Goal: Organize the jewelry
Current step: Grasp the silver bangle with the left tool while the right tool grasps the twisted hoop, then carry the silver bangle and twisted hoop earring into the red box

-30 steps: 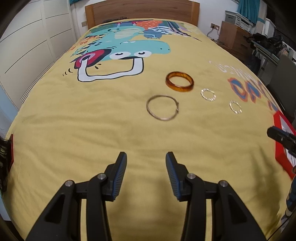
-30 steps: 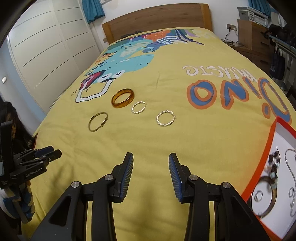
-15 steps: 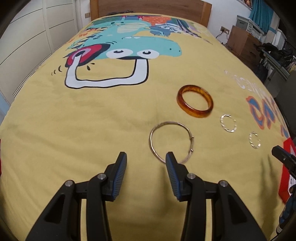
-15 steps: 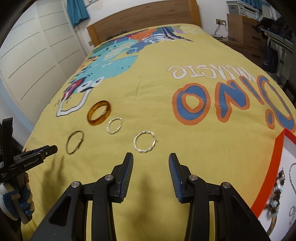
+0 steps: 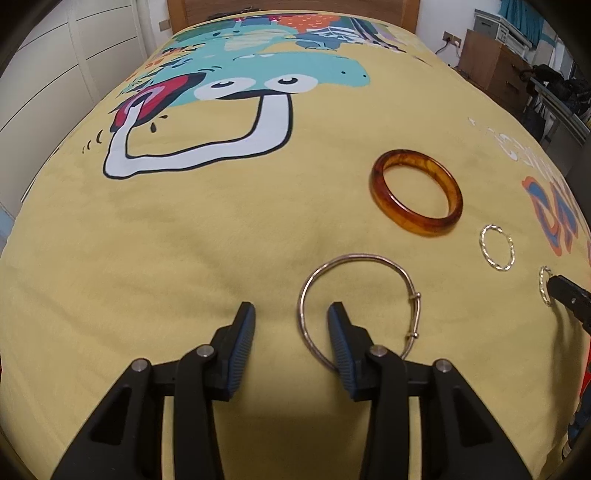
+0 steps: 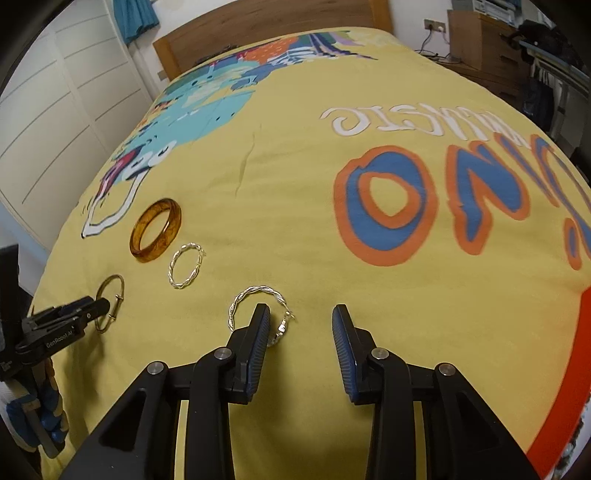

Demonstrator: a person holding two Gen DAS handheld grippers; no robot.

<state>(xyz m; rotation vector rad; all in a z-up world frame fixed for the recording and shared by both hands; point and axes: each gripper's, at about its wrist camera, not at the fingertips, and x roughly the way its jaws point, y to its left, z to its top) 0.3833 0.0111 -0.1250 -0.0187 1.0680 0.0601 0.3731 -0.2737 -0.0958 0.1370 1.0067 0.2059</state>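
Observation:
Several bracelets lie on the yellow bedspread. My left gripper (image 5: 291,313) is open; its right finger stands inside the thin silver bangle (image 5: 354,258), whose near-left rim lies between the fingers. An amber bangle (image 5: 415,221) lies beyond it to the right, with a twisted silver hoop (image 5: 496,248) further right. My right gripper (image 6: 301,315) is open; its left finger covers part of a second twisted silver hoop (image 6: 258,292), whose right rim lies between the fingers. The right wrist view also shows the amber bangle (image 6: 157,230), the first twisted hoop (image 6: 185,265) and the thin bangle (image 6: 110,291).
A red-rimmed white tray (image 6: 554,406) holding jewelry sits at the bed's right edge. A wooden headboard (image 6: 273,22) is at the far end. White wardrobe doors (image 6: 44,129) stand left, and a wooden dresser (image 5: 491,66) stands right.
Both grippers have moved forward and down toward the bedspread. The left one now straddles the thin bangle's rim; the right one has reached the nearer twisted hoop. Both stay open.

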